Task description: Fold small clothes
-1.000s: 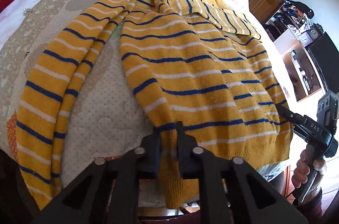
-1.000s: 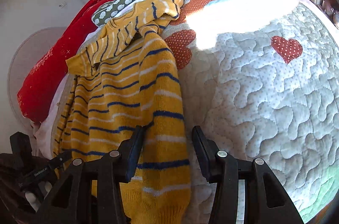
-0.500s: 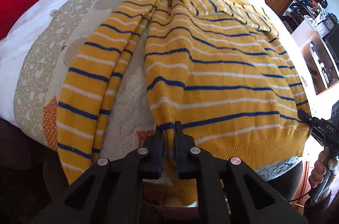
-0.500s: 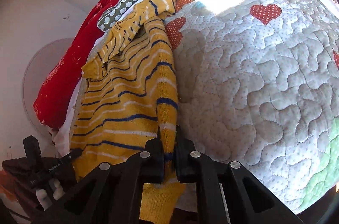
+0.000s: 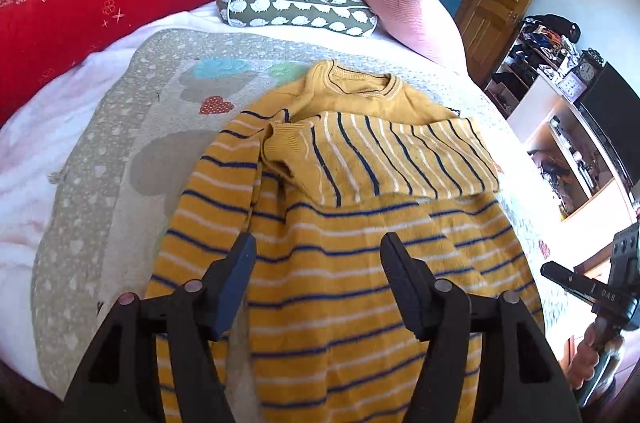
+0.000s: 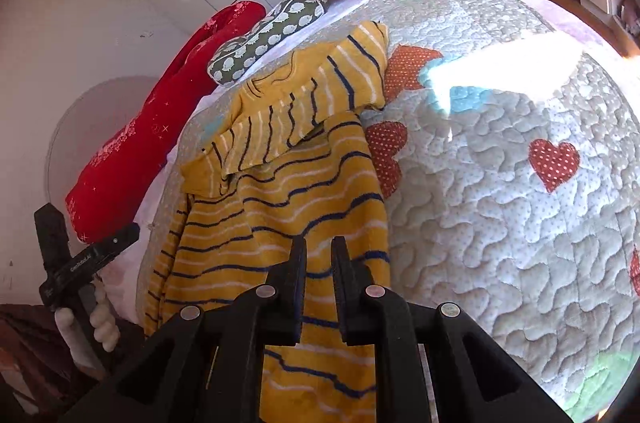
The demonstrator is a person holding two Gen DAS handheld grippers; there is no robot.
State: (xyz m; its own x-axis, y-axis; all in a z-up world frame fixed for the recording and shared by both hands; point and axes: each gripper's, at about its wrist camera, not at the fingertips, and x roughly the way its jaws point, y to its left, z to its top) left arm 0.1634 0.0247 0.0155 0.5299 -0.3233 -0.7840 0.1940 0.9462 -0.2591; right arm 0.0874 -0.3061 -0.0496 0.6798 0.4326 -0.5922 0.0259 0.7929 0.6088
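We see one yellow striped sweater (image 5: 360, 263) lying flat on the quilted bed cover (image 6: 500, 223), one sleeve folded across its chest. Three cushions sit beyond it. Our left gripper (image 5: 316, 283) hovers above the sweater, tilted down, its jaws just sprung wide and empty. Our right gripper (image 6: 319, 263) stands narrowly parted, having just eased open, above the sweater's edge.

Left tool (image 5: 316, 259): matte black plastic, two flat tapered fingers (image 5: 236, 275) on angular linkage arms with triangular cut-outs, round silver pivot pins at the joints. Right tool (image 6: 319, 263): same build, same silver pins. From the left wrist view at 4 o'clock it shows as a black handle with white lettering, read as "DAS", gripped by a hand (image 5: 596, 351); lettering on the other handle unreadable.
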